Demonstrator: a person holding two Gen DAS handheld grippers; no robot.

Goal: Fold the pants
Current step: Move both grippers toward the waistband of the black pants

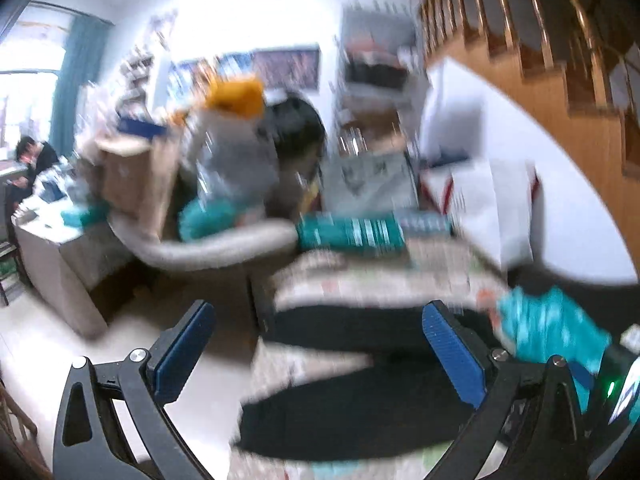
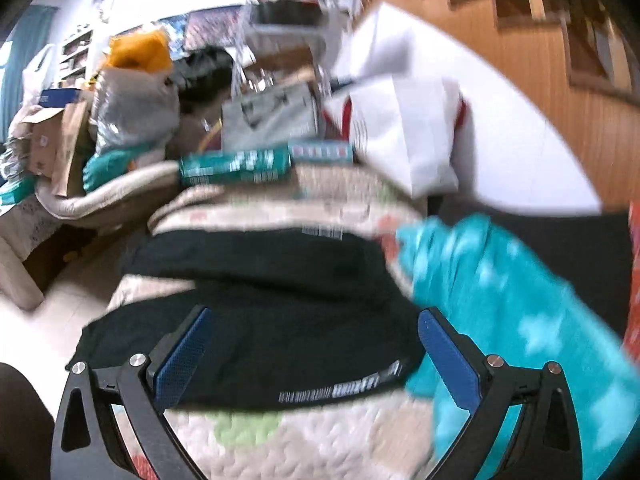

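Right wrist view, though blurred, shows one black pants (image 2: 256, 320) beneath two empty claws, left claw (image 1: 320, 354) and right claw (image 2: 316, 354), both spread.

Left tongs (image 1: 320, 344) and right tongs (image 2: 316, 344) both gape wide, empty.

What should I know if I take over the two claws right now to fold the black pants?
Left claw: open, holding nothing, above the pants' edge.
Right claw: open, holding nothing, over the black pants.
The pants lie on the patterned quilt, with a gap between two dark parts. A teal cloth lies on their right.
Done: hard to tell, the pictures are blurry.
Left: grip the pants and finish folding.
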